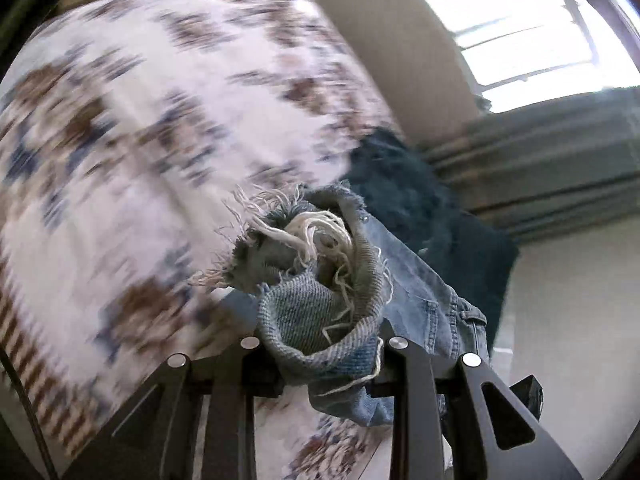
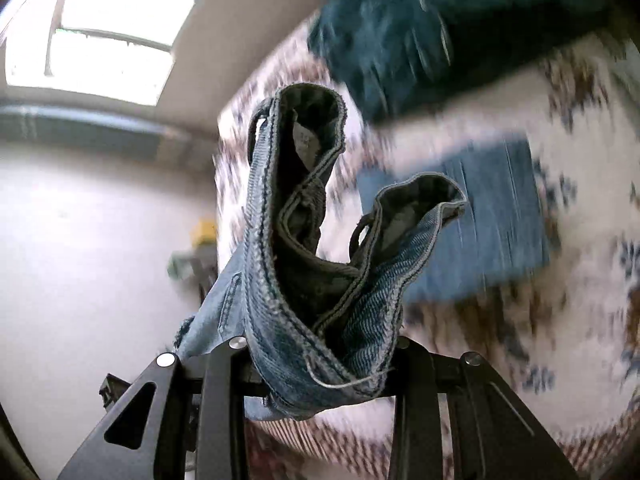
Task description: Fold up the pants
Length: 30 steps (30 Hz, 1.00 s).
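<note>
Clearly, each hand-held gripper grasps the jeans [image 1: 320,300] aloft over the patterned bedspread [image 1: 140,120], left [image 1: 320,364] clenching the frayed hem, right [image 2: 320,372] the waistband at 12 o'clock; bunched denim could slip.

The jeans [image 1: 320,312] are coarse, faded blue denim with a visible twill weave, the hem frayed into loose white cotton threads [image 1: 316,236]. Both grippers [image 1: 320,364] [image 2: 320,368] look like matt black plastic with shiny round metal pins. The patterned bedspread [image 1: 160,120] is soft woven cloth, and the dark teal garment [image 2: 384,32] beside it looks fuzzy.
</note>
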Each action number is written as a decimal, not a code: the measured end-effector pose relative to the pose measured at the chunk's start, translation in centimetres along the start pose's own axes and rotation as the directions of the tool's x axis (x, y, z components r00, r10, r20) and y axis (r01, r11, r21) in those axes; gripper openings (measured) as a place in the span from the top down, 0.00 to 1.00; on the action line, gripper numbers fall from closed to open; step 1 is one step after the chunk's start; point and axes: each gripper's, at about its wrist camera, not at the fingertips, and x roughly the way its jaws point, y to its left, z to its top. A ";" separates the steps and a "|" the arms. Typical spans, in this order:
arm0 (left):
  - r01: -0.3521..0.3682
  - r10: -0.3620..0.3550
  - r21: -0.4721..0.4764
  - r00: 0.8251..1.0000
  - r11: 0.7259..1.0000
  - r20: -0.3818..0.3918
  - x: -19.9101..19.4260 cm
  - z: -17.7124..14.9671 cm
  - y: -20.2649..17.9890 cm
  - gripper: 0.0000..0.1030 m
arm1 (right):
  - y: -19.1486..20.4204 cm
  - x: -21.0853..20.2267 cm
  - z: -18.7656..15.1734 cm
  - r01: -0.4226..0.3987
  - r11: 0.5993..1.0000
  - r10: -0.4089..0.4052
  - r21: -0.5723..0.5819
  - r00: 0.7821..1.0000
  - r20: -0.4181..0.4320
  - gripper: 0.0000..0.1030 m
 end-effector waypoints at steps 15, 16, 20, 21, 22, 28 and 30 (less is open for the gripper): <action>-0.084 0.109 0.105 0.958 0.991 -0.266 25.6 -2.3 7.9 0.77 | -19.1 12.3 5.8 0.202 0.955 -0.194 0.218 0.979 -0.058 0.67; -0.101 0.122 0.089 0.951 0.991 -0.283 26.1 -3.1 8.9 0.77 | -20.4 12.6 5.1 0.200 0.950 -0.191 0.240 0.980 -0.062 0.67; -0.120 0.130 0.050 0.941 0.992 -0.314 26.8 -5.5 12.4 0.77 | -22.1 12.8 4.4 0.163 0.947 -0.150 0.278 0.986 -0.070 0.67; -0.118 0.134 0.068 0.941 0.991 -0.309 26.7 -5.7 12.4 0.77 | -22.0 12.8 4.3 0.160 0.949 -0.144 0.272 0.987 -0.076 0.67; -0.117 0.135 0.078 0.942 0.990 -0.307 26.4 -5.8 12.3 0.77 | -21.9 12.6 4.3 0.159 0.950 -0.142 0.268 0.987 -0.081 0.66; -0.115 0.141 0.104 0.947 0.988 -0.287 24.3 -5.0 11.0 0.77 | -21.8 13.3 4.2 0.158 0.961 -0.141 0.226 0.986 -0.088 0.66; -0.117 0.142 0.105 0.951 0.988 -0.275 24.0 -4.8 10.8 0.76 | -22.4 13.3 3.3 0.183 0.964 -0.166 0.195 0.981 -0.098 0.64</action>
